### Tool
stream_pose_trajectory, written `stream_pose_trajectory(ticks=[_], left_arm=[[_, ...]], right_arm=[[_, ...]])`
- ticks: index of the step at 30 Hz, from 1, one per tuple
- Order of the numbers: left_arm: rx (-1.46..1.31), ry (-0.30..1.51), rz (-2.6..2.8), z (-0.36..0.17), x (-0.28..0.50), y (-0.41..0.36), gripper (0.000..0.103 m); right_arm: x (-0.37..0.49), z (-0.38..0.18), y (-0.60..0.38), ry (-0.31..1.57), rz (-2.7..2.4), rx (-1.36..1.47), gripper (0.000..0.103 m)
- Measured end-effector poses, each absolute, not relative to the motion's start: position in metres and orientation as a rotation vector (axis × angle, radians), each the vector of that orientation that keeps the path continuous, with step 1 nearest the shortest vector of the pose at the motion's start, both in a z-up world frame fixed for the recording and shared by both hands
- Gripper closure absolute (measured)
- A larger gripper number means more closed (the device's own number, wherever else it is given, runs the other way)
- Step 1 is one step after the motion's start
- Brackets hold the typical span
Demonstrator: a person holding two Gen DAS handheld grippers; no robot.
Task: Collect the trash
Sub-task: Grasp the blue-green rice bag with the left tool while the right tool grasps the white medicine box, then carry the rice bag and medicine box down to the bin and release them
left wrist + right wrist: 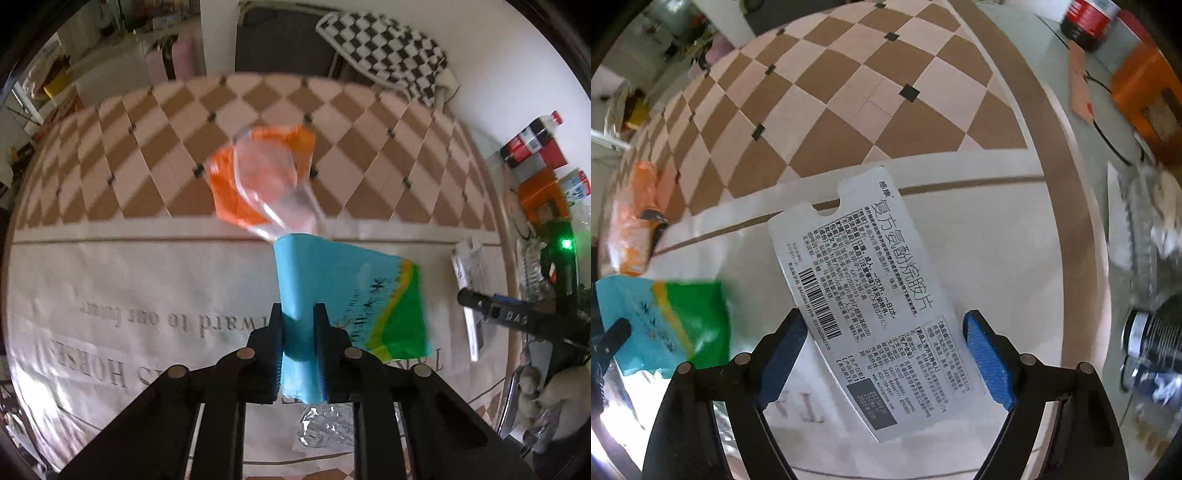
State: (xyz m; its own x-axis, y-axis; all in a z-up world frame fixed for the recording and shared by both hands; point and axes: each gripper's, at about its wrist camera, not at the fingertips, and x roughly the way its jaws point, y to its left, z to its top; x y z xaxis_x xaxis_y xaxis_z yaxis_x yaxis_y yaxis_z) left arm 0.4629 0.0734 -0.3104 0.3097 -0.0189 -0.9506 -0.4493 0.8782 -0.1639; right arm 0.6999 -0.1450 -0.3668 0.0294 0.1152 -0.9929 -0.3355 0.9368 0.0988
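Turquoise plastic fills the middle of the left wrist view: the left gripper [299, 332] has its jaws closed on the folded end of a blue-and-green wrapper [332, 291], which rises from the jaws toward the centre of the frame, with a crumpled clear-and-orange wrapper [258, 177] beyond it; whether the 2 are joined I cannot tell. A piece of clear film [325, 424] lies low in the frame under the jaws, on the pale printed cloth [129, 295] covering the surface. In the right wrist view the right gripper [886, 350] has its jaws spread wide and empty, and a grey medicine blister card [871, 295] lies flat on the cloth between them. Its long axis runs from lower right to upper left of the frame, slanted across the jaw line, its lower end reaching past the blue pads [988, 358] toward the camera. The card appears to touch neither pad, though the left pad is very near its edge. The right gripper is plainly the nearer one, since the left is already occupied. Closing on a thin flat card will probably need the jaws lowered to the cloth, and the card may slide or bow instead of lifting.
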Motion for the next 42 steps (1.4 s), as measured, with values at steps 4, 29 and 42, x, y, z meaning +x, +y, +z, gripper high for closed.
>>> stream_pose_trajectory(ticks=[4,29,42], left_arm=[[-0.405,1.187,0.314,-0.283,0.45,0.082,0.092],[-0.309,1.042,0.371,-0.213,0.187,0.096,0.093],[-0.407,1.271,0.343,-0.302,-0.003,0.097,0.093]], right_arm=[[0.678,-0.347,-0.14,1.469,0.353,-0.155,0.017],[0.356,-0.218,-0.096,1.259,0.485,-0.037,0.019],[0.125,-0.306,-0.113,1.497,0.434,0.016,0.02]])
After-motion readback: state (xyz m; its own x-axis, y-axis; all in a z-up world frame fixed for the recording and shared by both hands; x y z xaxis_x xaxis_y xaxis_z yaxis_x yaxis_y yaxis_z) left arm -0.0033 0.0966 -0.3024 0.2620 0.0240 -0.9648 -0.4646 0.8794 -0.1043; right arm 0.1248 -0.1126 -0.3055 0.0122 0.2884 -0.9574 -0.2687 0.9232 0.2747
